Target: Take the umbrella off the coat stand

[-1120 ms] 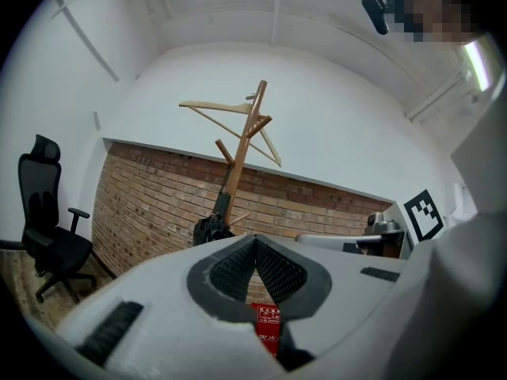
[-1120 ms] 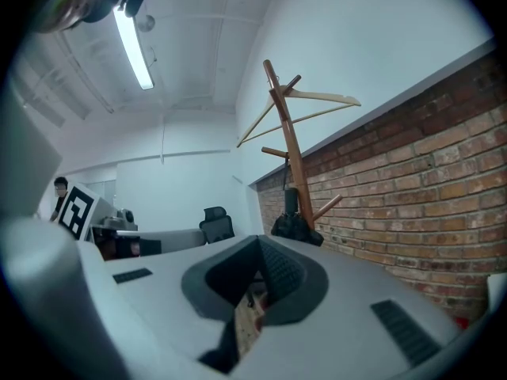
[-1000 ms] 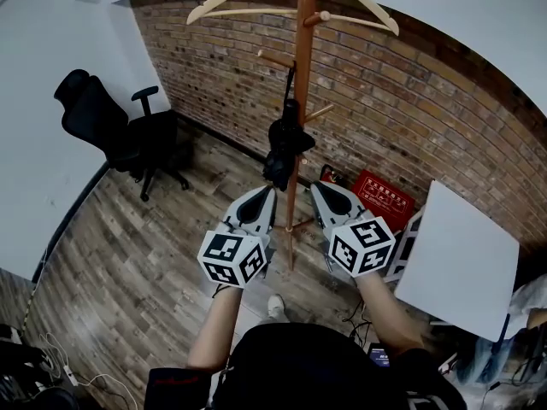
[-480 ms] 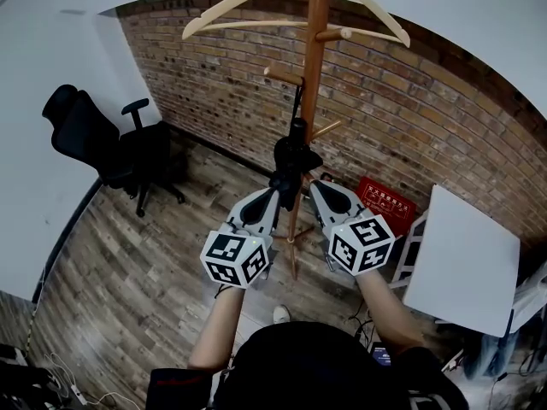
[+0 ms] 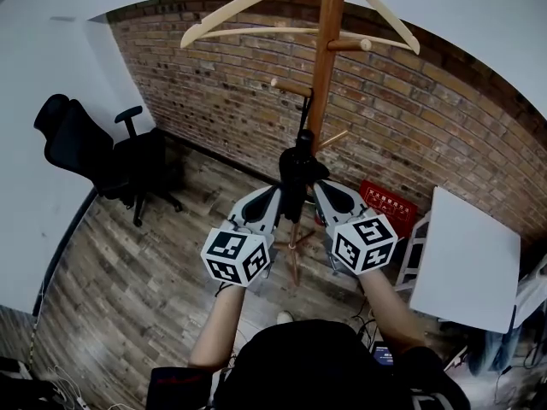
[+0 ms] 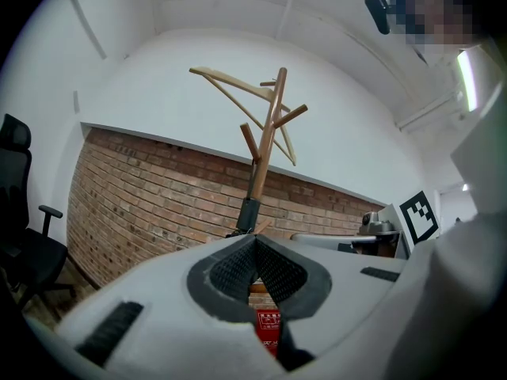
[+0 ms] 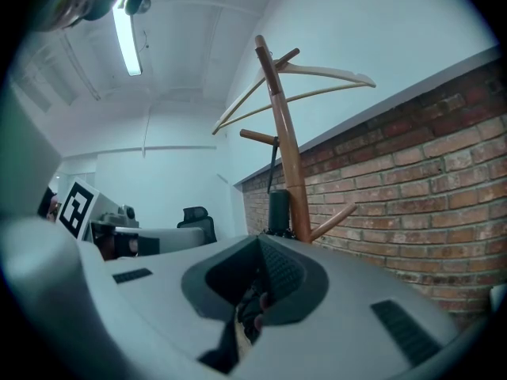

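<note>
A black folded umbrella hangs by its strap from a peg on the wooden coat stand. In the head view my left gripper is just left of the umbrella's lower part and my right gripper just right of it, both level. Whether either touches it I cannot tell. Both grippers are shut with nothing between the pads. The left gripper view shows the umbrella beyond the shut left gripper. The right gripper view shows the umbrella against the pole, past the shut right gripper.
A wooden hanger sits at the top of the stand, in front of a brick wall. A black office chair stands at the left. A red crate and a white board are at the right.
Both grippers have moved forward to the stand, from below the umbrella to either side of it. The stand and umbrella look nearer. Both jaws stay shut.
</note>
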`<state>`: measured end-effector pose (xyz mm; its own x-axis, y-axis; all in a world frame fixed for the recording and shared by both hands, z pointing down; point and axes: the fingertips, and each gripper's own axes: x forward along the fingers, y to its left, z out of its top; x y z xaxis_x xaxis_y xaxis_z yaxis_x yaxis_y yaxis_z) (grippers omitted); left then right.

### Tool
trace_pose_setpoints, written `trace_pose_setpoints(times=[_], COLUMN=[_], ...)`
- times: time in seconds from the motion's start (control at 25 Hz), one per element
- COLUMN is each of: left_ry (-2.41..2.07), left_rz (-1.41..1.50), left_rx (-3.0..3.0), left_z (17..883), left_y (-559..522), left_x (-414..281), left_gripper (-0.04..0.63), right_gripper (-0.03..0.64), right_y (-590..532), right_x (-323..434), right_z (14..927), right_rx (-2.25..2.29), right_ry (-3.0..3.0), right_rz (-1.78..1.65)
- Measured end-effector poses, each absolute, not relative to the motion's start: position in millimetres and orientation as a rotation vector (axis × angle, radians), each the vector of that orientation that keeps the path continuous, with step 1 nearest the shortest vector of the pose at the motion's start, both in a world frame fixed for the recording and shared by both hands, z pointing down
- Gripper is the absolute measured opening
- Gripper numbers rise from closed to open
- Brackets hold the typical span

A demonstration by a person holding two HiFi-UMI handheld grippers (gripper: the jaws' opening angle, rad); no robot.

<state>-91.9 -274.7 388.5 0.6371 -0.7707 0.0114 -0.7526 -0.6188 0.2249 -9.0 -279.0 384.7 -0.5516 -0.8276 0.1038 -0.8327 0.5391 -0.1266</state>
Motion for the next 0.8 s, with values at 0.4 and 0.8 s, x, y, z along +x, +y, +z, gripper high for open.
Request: trace_pose_setpoints(times=[0.4, 0.8], left_ry=[-1.202, -1.233], left_rz=[-0.106, -0.087], left_rx=[2.657, 2.647], left_z=[395, 399], left_y=[-281, -285], left_x=[-83, -70], left_gripper=[0.017, 0.017], right_gripper=[0.028, 0.028], right_y=[-281, -287], right_x=[-4, 7], right_z=[391, 394], right_rx=[1.49, 1.463], right_ry=[-2.693, -2.713], right_rz=[0.254, 0.257])
